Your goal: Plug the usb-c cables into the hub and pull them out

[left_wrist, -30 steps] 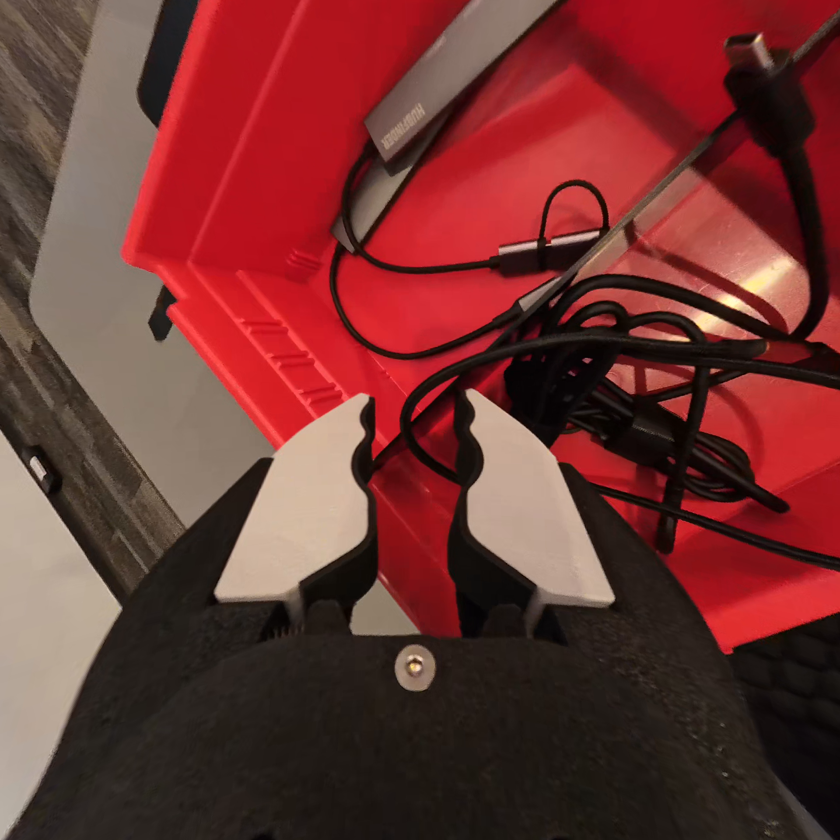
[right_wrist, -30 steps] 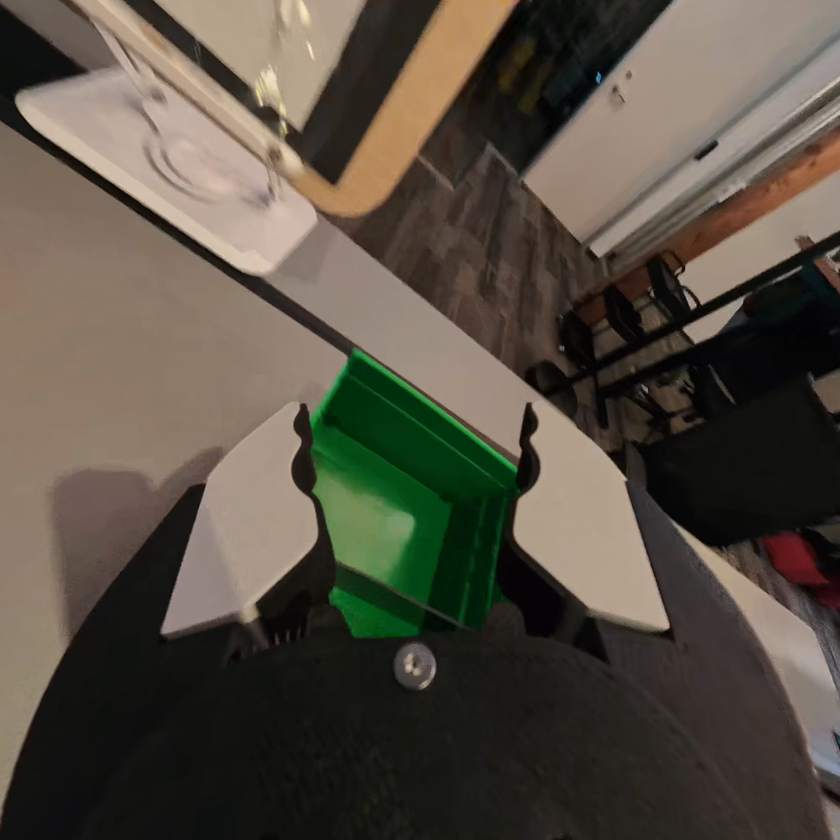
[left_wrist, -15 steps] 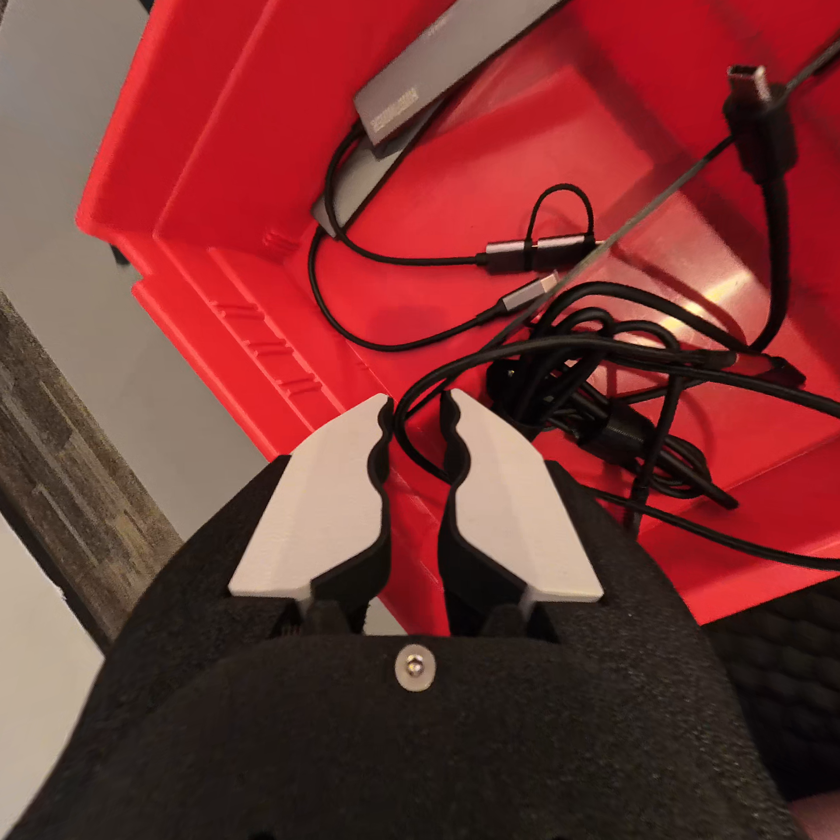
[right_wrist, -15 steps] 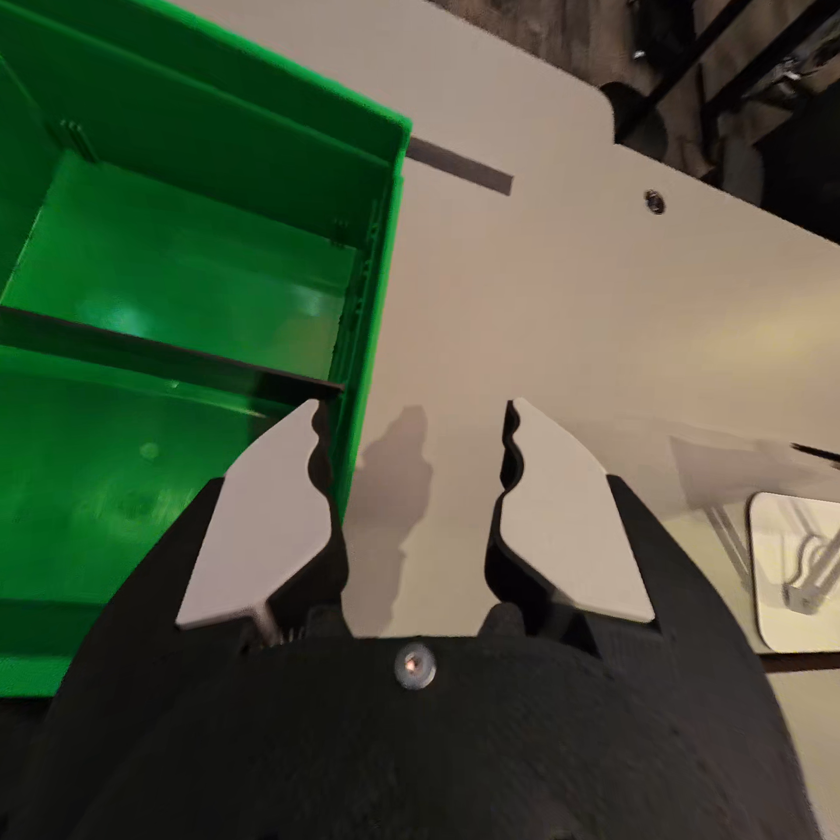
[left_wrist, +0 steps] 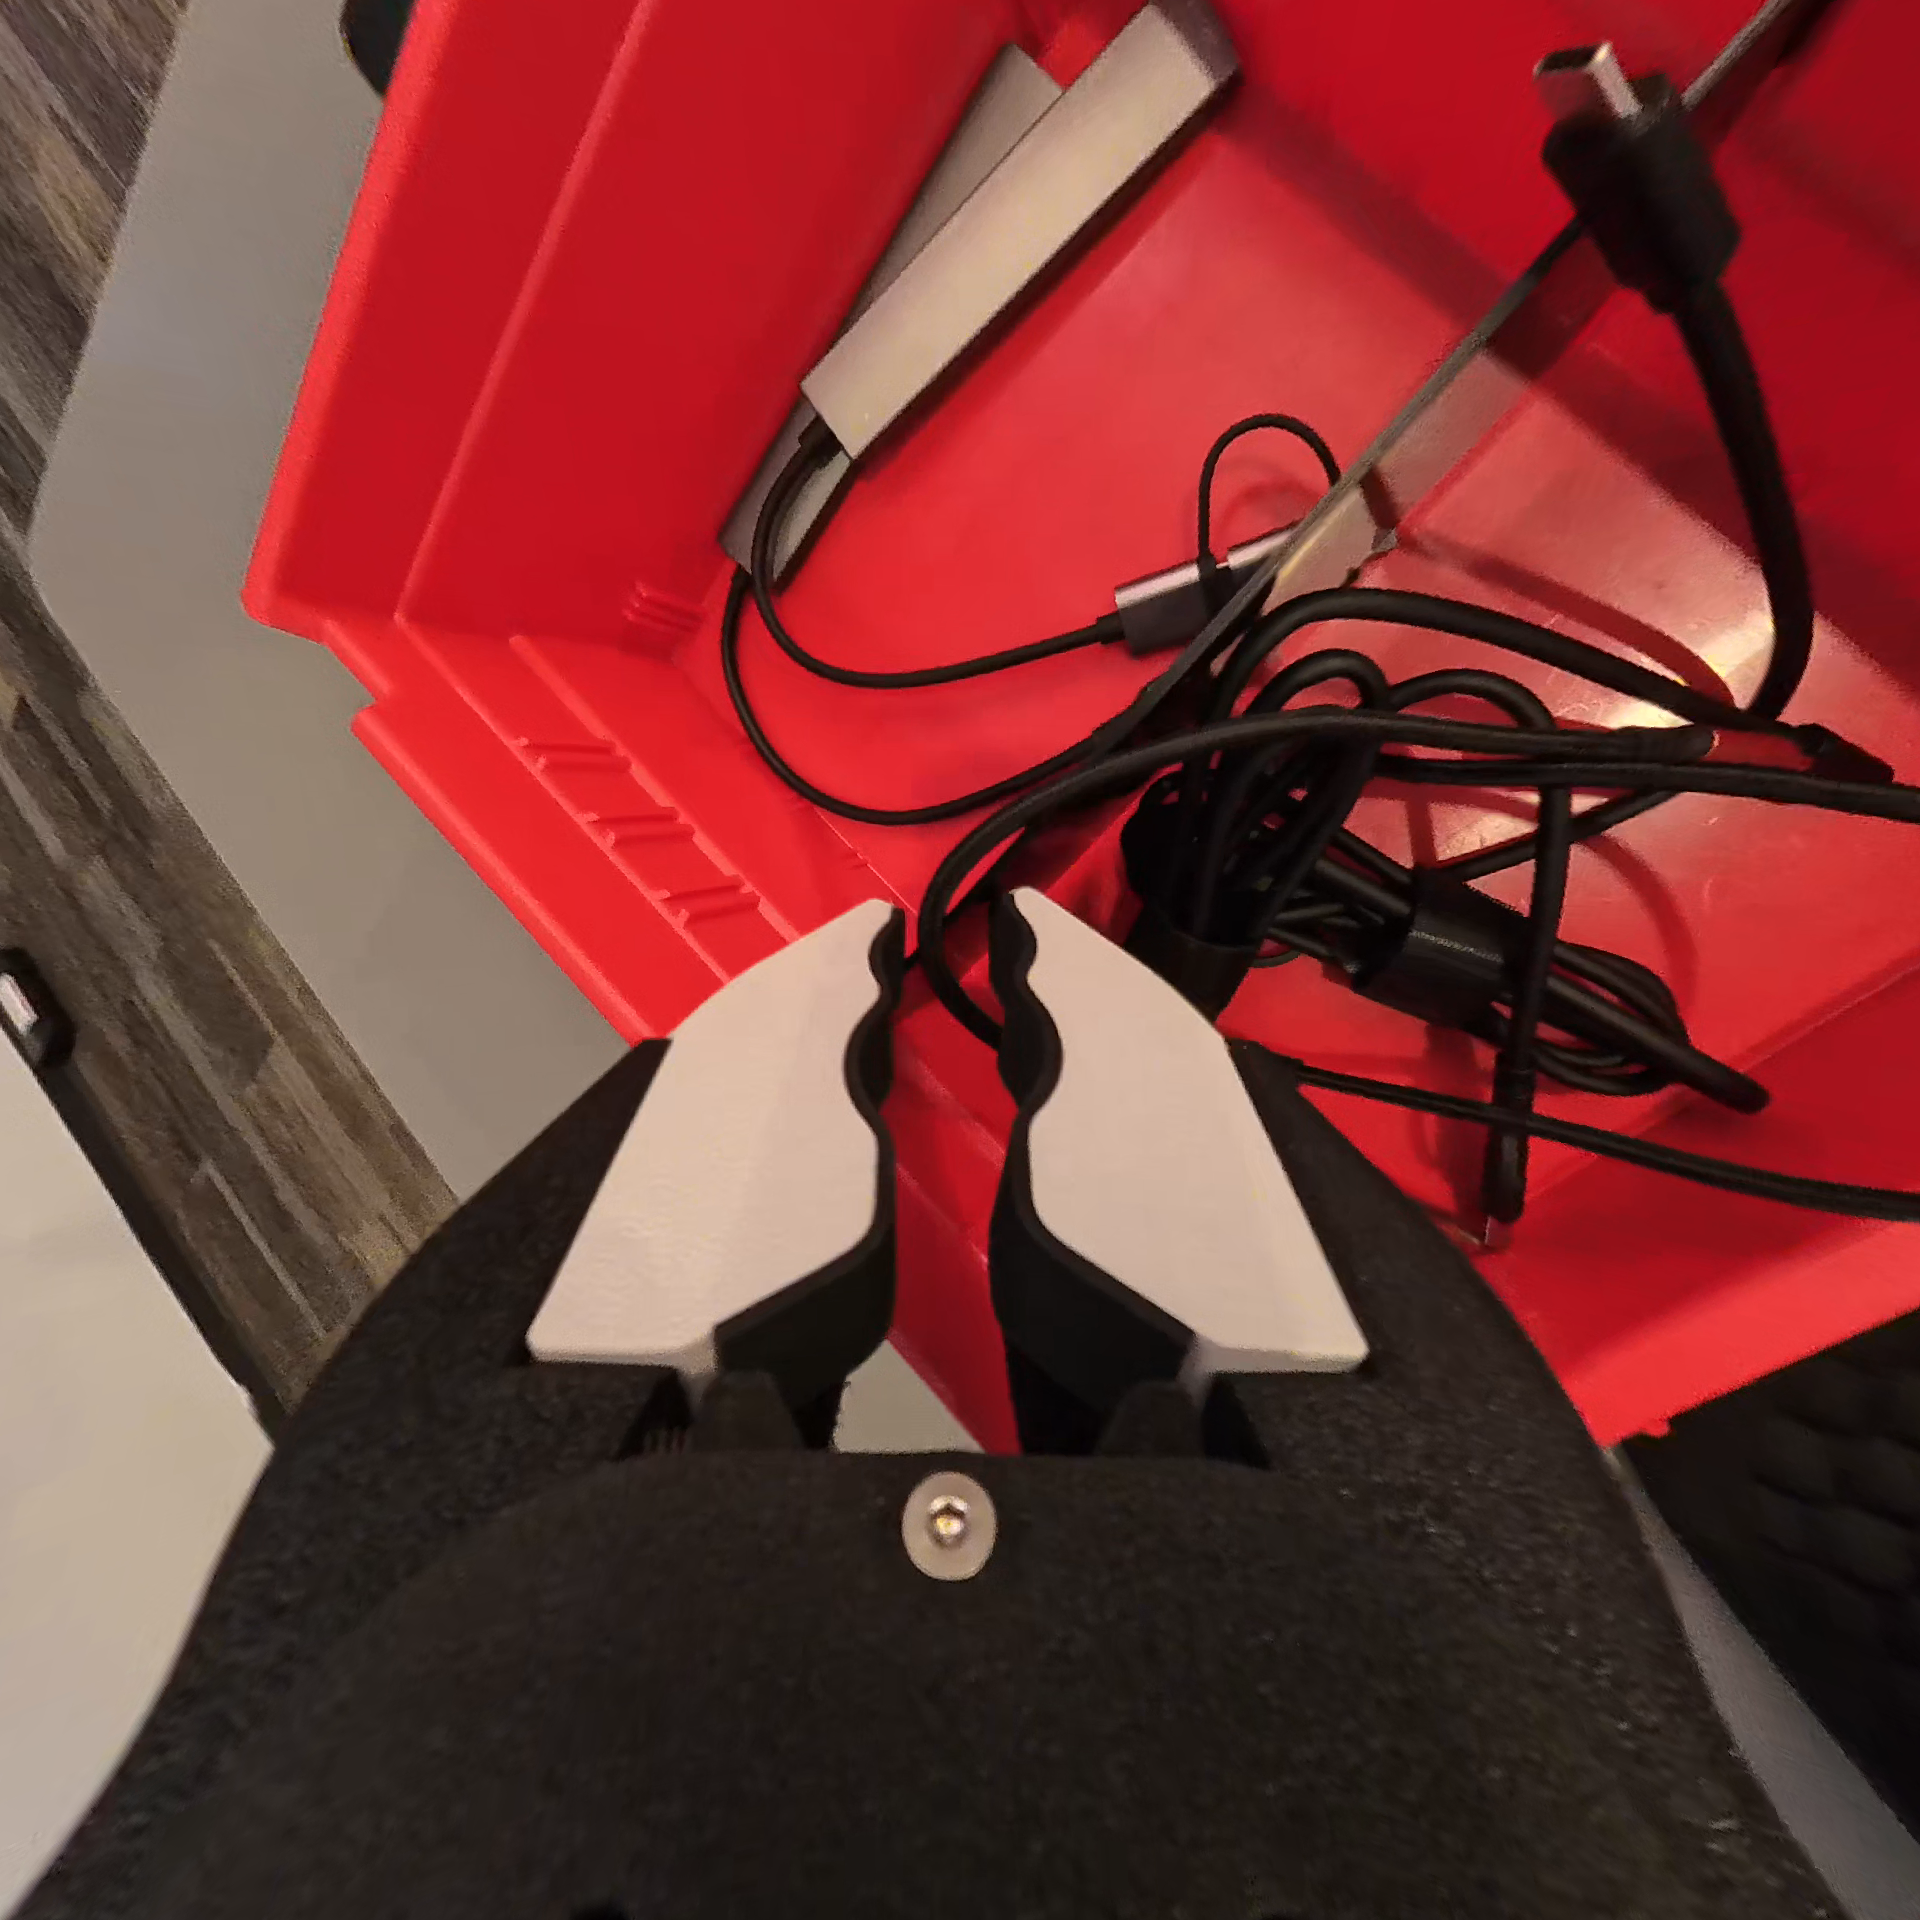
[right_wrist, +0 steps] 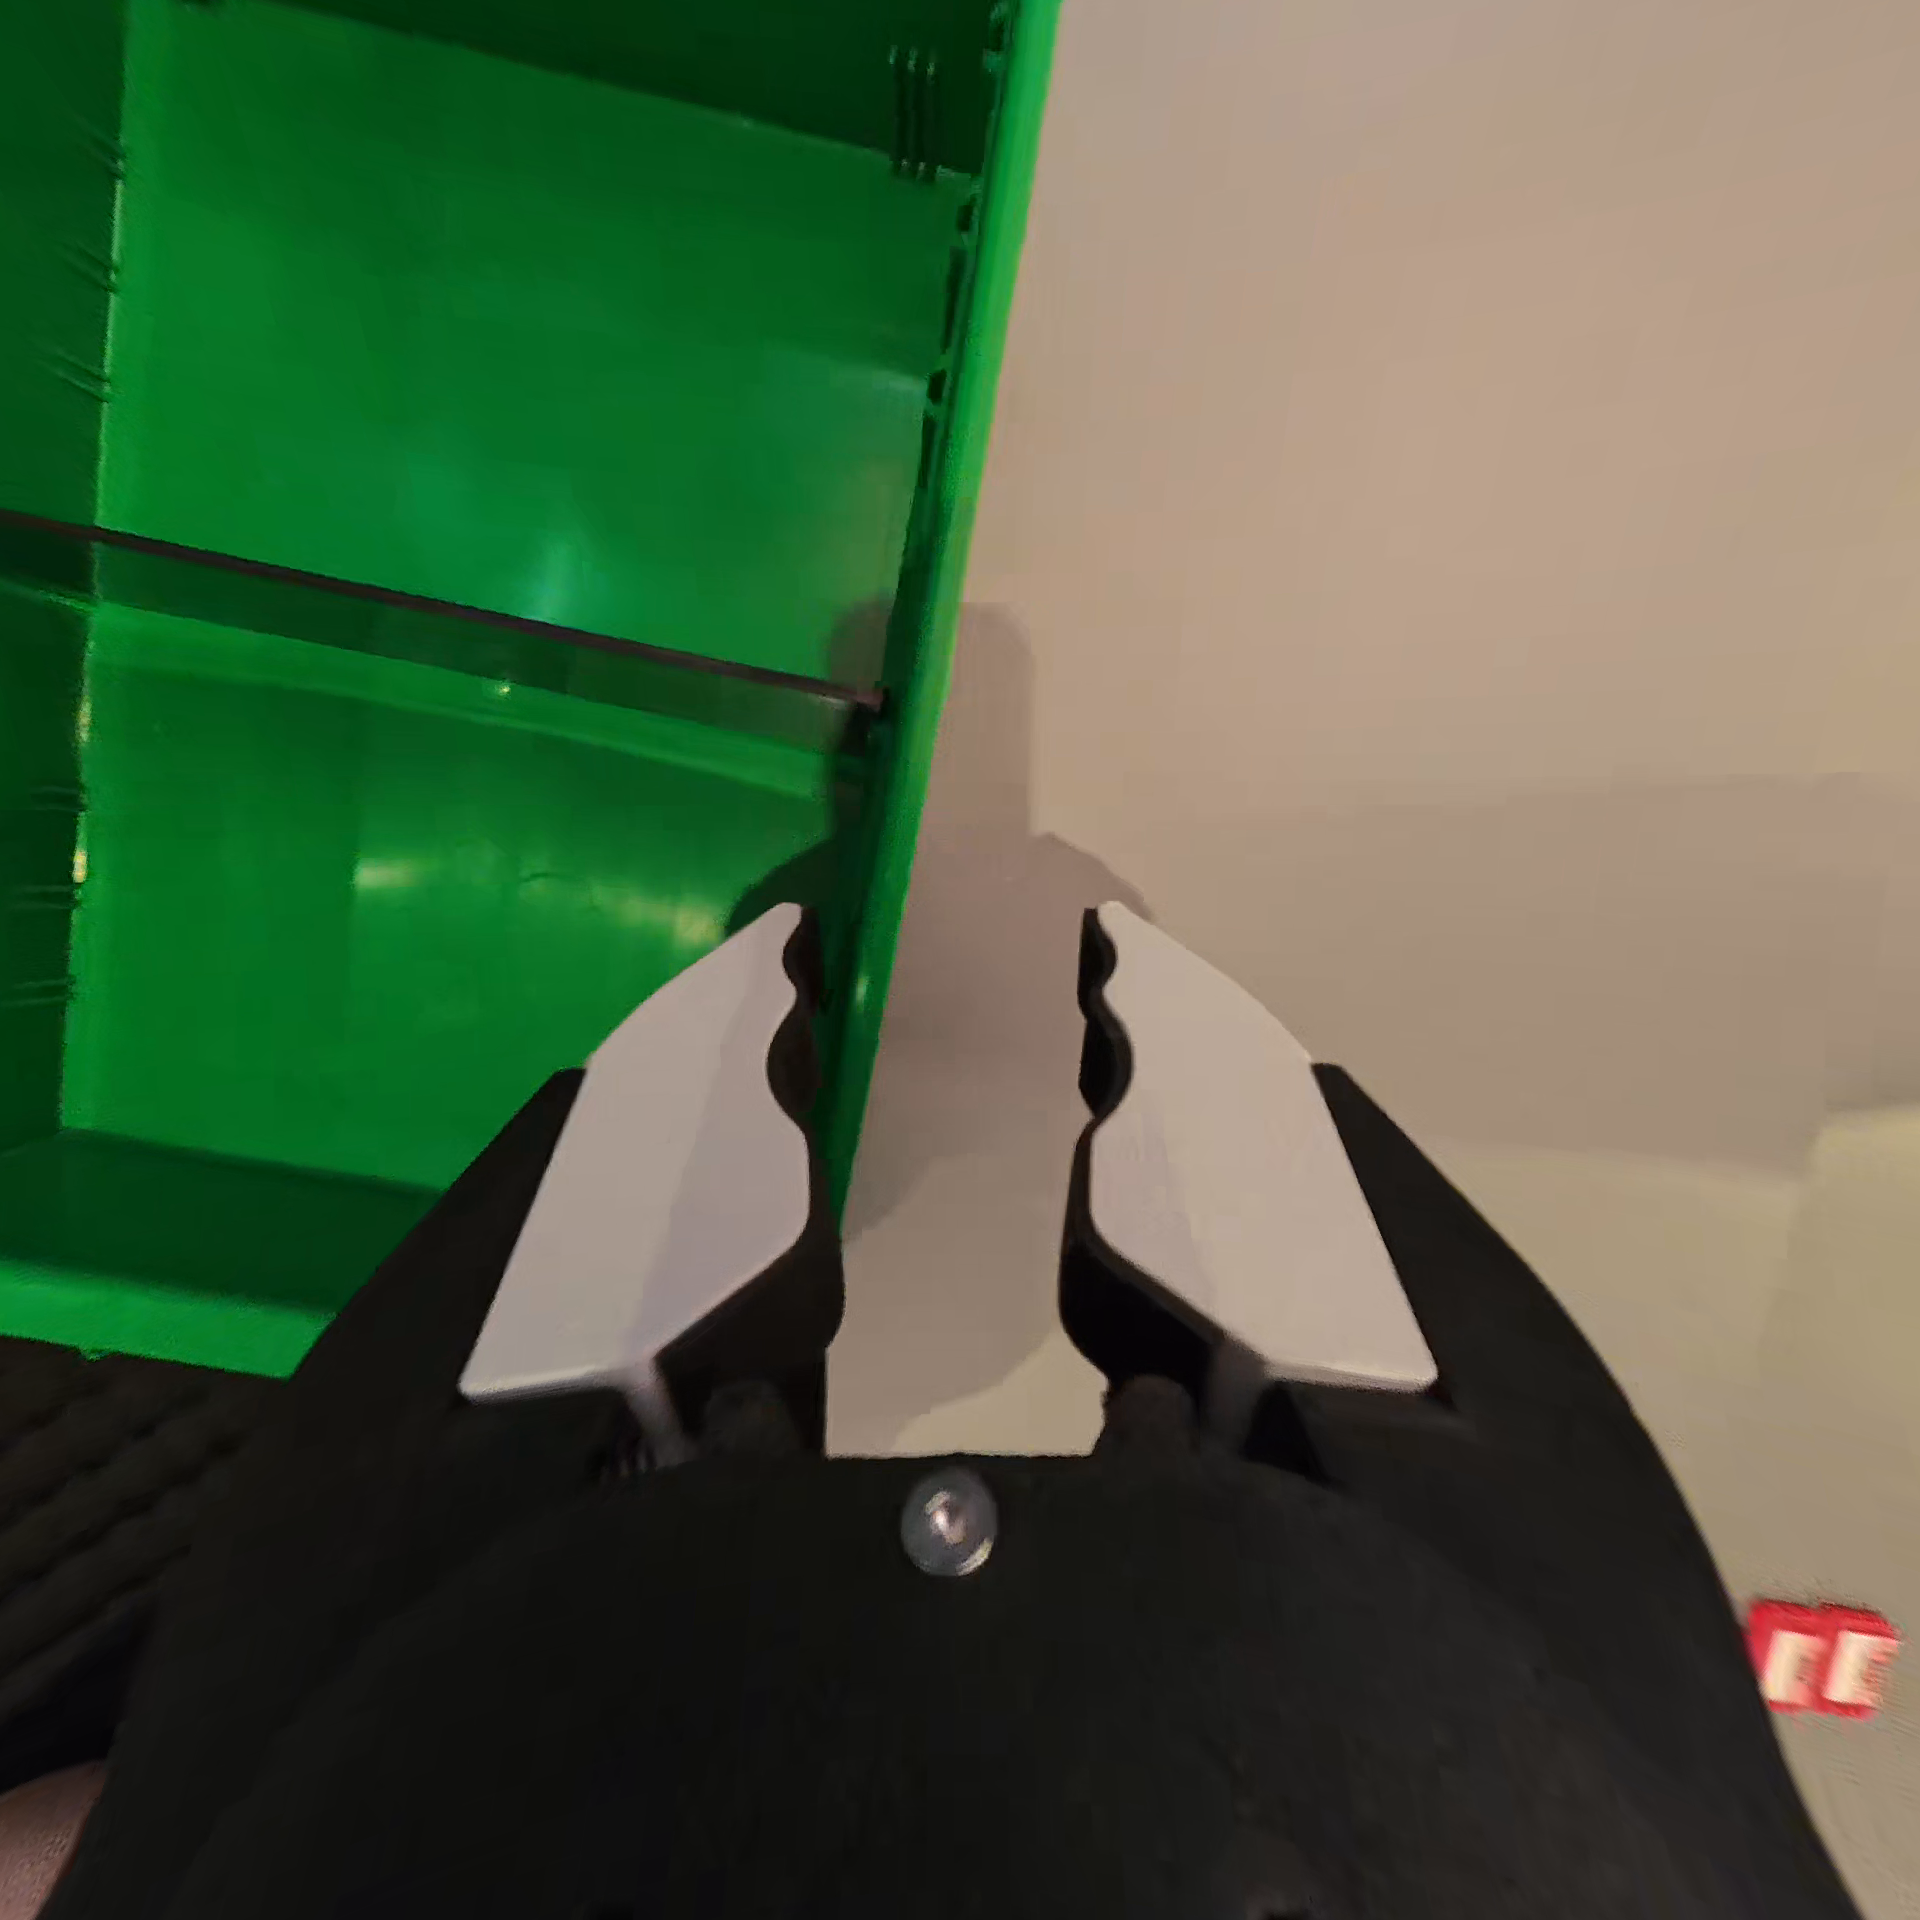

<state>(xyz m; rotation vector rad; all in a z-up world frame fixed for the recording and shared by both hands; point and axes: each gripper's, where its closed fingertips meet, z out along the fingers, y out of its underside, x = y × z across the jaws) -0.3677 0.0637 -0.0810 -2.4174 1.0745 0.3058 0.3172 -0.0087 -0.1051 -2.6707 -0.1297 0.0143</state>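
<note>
Since the earlier frames: left claw (left_wrist: 945,925) has narrowed around a black cable loop (left_wrist: 940,935); right claw (right_wrist: 945,925) has swung from room to green bin (right_wrist: 499,416) wall. Hub (left_wrist: 997,229): red bin (left_wrist: 436,436), 12 o'clock, nothing plugged in. Left fingers slightly apart, not clamping; right wide apart, empty, straddling the bin's wall above the tabletop (right_wrist: 1455,416).

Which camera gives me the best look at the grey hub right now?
The left wrist view: the hub lies in full sight in the red bin, beyond the left gripper. The right wrist view shows none of it, only a green bin and table.
</note>
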